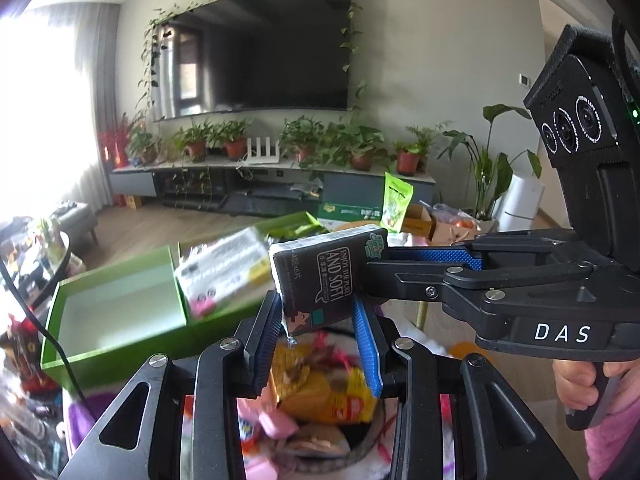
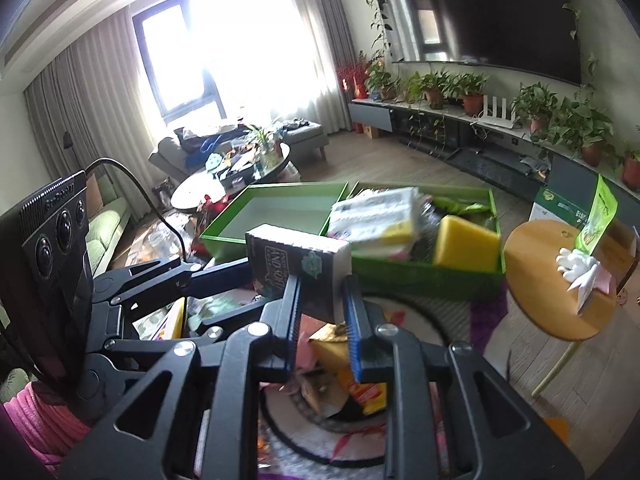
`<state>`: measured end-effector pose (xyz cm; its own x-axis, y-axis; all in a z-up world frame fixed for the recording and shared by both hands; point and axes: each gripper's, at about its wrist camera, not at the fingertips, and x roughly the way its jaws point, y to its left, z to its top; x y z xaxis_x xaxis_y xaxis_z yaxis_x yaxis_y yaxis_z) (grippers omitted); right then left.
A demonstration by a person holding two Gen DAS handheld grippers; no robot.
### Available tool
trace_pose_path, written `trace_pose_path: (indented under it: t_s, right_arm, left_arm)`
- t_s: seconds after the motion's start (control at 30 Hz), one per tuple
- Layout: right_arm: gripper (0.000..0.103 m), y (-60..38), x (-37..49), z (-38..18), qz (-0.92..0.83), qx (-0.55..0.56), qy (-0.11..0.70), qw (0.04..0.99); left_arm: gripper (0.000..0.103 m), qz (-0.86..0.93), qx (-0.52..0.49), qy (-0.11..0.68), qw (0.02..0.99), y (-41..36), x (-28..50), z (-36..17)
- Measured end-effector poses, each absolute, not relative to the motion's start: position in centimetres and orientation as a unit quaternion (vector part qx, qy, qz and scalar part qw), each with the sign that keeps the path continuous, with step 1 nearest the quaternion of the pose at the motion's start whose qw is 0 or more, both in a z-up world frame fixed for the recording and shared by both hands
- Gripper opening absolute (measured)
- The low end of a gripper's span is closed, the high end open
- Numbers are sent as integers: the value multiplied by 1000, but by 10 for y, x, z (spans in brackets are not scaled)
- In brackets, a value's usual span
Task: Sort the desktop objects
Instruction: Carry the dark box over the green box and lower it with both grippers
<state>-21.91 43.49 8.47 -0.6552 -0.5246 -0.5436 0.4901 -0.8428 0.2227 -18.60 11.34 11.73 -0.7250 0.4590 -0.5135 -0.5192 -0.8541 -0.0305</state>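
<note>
A dark tissue pack point(image 1: 322, 278) printed "AND SOFT" hangs in the air between both grippers. My left gripper point(image 1: 318, 316) has its blue pads on the pack's lower sides. My right gripper point(image 1: 380, 258) comes in from the right and clamps the pack's far end. In the right wrist view the pack point(image 2: 298, 258) sits between my right gripper's point(image 2: 322, 294) pads, and the left gripper point(image 2: 224, 276) reaches it from the left. Behind is a green two-part box point(image 1: 120, 312): the left half is bare, the right half holds a white packet point(image 1: 224, 272).
A basket of snack packets point(image 1: 320, 396) lies below the grippers. In the right wrist view a yellow sponge point(image 2: 466, 244) sits in the green box point(image 2: 424, 276), and a round wooden side table point(image 2: 560, 280) carries a white hand-shaped holder with a green packet.
</note>
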Motion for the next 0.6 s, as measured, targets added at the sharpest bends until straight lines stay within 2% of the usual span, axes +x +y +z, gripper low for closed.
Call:
trace_pose_path:
  t_s: [0.6]
  right_arm:
    - [22, 476, -285, 109, -919, 294, -49, 258]
  left_arm:
    - [36, 922, -258, 84, 277, 162, -254, 143]
